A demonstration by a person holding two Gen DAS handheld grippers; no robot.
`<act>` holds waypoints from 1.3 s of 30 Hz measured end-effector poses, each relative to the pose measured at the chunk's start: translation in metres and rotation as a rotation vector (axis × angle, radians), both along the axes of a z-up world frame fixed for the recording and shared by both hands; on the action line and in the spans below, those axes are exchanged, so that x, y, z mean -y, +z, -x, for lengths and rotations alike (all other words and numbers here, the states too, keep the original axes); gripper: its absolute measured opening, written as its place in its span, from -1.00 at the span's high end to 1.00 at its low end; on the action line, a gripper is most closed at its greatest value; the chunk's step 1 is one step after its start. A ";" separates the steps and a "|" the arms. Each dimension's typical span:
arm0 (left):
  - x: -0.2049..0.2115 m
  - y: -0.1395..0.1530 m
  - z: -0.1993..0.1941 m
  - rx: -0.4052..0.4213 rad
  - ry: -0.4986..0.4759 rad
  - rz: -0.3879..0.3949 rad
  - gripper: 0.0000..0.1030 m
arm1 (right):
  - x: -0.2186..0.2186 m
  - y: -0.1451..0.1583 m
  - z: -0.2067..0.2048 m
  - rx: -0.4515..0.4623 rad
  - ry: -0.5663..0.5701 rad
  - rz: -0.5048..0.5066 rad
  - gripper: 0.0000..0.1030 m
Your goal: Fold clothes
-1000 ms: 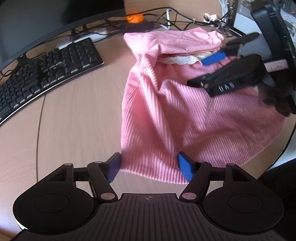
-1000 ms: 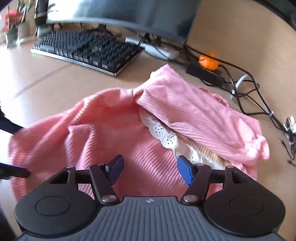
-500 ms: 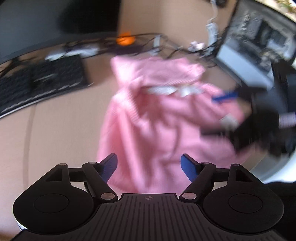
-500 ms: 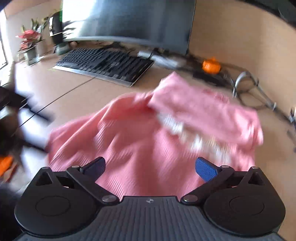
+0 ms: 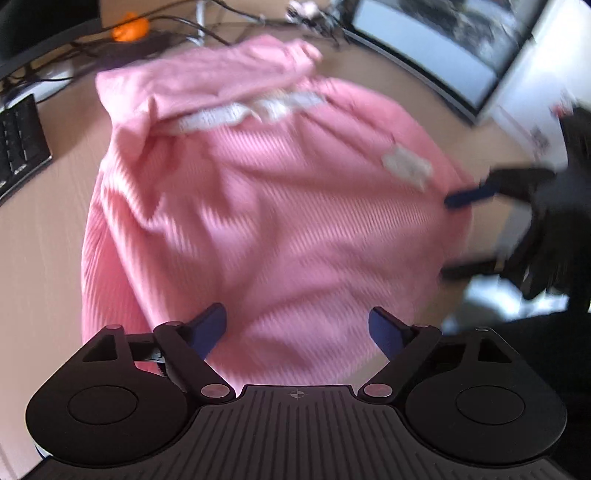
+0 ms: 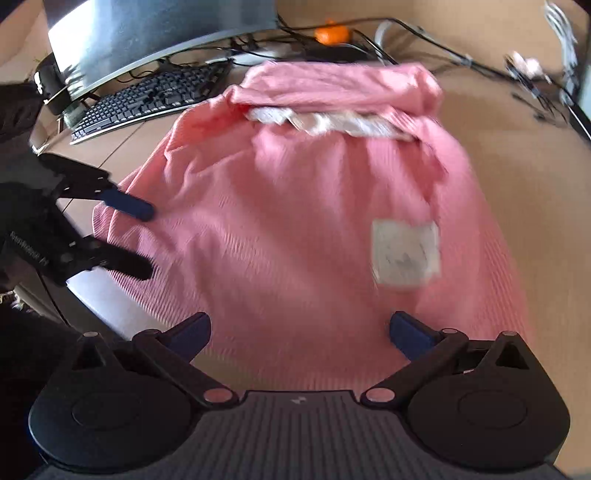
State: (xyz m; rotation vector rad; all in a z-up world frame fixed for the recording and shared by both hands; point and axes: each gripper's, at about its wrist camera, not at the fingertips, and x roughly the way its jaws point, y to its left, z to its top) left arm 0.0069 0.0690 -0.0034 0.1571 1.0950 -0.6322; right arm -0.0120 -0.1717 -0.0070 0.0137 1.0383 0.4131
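With the left tongs (image 5: 297, 326) opening and the right tongs (image 6: 299, 332) wide, both empty over the blurred pink garment (image 5: 266, 206), a shallow pinch would probably slip off its hem.

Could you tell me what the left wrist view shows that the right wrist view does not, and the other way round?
Only the left wrist view shows the screen at upper right. Only the right wrist view shows the large dark monitor above the keyboard. Both show the pink garment on the desk, its white label, the orange object, and the left gripper, jaws opening, and right gripper open over the cloth.
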 end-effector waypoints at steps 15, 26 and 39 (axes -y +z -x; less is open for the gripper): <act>-0.009 -0.004 -0.039 0.002 0.207 0.100 -0.76 | 0.067 -0.008 -0.043 0.194 -0.350 0.447 -1.00; -0.040 0.057 -0.087 0.130 0.405 0.168 -0.81 | 0.075 0.058 -0.113 0.215 -0.267 0.075 -0.67; -0.024 0.022 -0.227 0.167 0.635 0.022 -0.59 | 0.017 -0.001 -0.248 0.172 -0.140 0.048 0.03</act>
